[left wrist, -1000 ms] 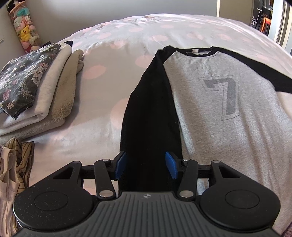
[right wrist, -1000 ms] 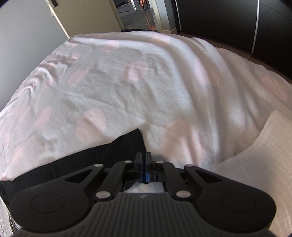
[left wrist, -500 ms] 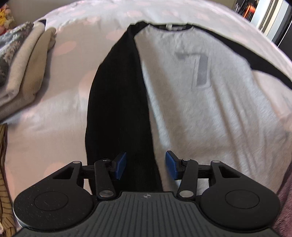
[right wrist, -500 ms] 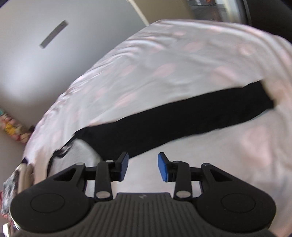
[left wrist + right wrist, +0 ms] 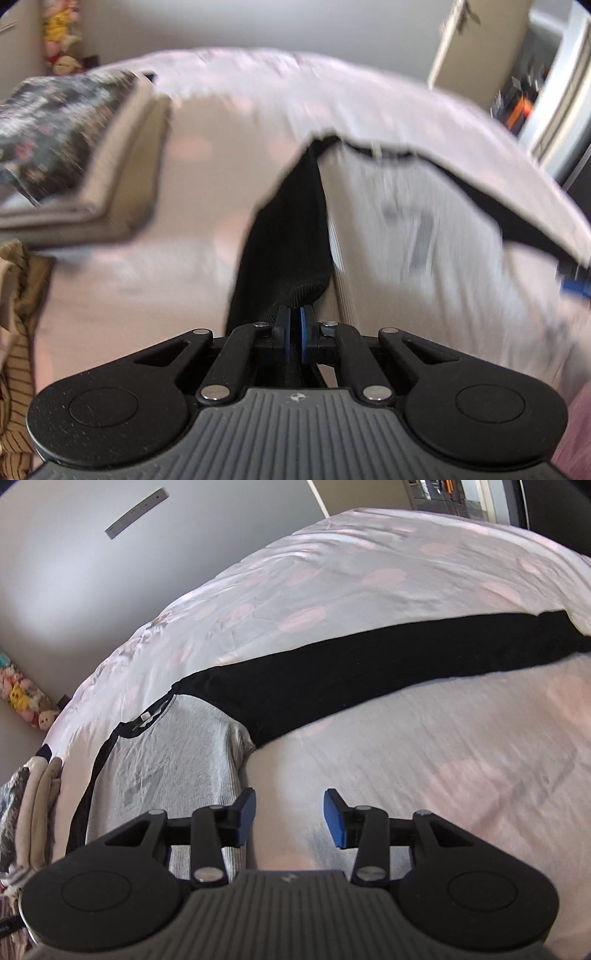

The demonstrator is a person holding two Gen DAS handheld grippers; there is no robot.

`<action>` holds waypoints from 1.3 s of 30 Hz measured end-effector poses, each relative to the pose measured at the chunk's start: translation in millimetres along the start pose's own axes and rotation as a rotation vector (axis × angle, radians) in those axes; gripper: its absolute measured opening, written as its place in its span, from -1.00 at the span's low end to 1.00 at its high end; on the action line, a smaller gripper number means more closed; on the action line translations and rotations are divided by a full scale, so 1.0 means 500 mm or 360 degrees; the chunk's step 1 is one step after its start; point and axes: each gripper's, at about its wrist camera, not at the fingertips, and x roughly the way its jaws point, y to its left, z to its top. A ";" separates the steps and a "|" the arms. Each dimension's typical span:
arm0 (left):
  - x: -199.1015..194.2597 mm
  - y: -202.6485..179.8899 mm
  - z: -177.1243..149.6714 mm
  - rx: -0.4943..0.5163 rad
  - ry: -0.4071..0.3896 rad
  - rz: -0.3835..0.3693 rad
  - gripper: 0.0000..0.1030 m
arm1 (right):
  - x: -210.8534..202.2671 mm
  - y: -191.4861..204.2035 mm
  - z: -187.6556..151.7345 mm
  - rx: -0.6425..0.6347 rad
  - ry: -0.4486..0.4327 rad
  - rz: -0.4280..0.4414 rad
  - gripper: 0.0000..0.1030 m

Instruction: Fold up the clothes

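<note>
Left gripper point(image 5: 294, 328) now clamped on the raglan shirt's point(image 5: 177, 753) black sleeve cuff point(image 5: 291, 280) mid-bed point(image 5: 424, 760), lifting to begin the fold, right gripper point(image 5: 289, 818) newly spread, opening, empty beside the hem.

black tongs point(image 5: 289, 818) with blue pads point(image 5: 334, 823), silver rivets, and a ribbed grey base.

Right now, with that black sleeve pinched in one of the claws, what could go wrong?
The left gripper pinches only the cuff of the black sleeve, so the fabric may slip free mid-fold. The right gripper is opening with nothing between its jaws, so the grey shirt body lies unheld and could drag or bunch as the sleeve pulls.
</note>
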 end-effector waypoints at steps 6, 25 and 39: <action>-0.024 0.095 0.110 -0.0239 -0.0198 -0.0042 -0.94 | 0.020 0.000 0.000 0.0006 0.0041 -0.0011 -0.14; 0.051 0.300 0.208 -0.0339 -0.0201 0.0380 -0.92 | 0.093 -0.012 0.007 0.0086 0.0168 0.0016 -0.14; -0.018 0.176 0.132 -0.0033 -0.0322 0.0296 -0.07 | 0.074 -0.012 0.007 0.0107 0.0138 0.0043 -0.14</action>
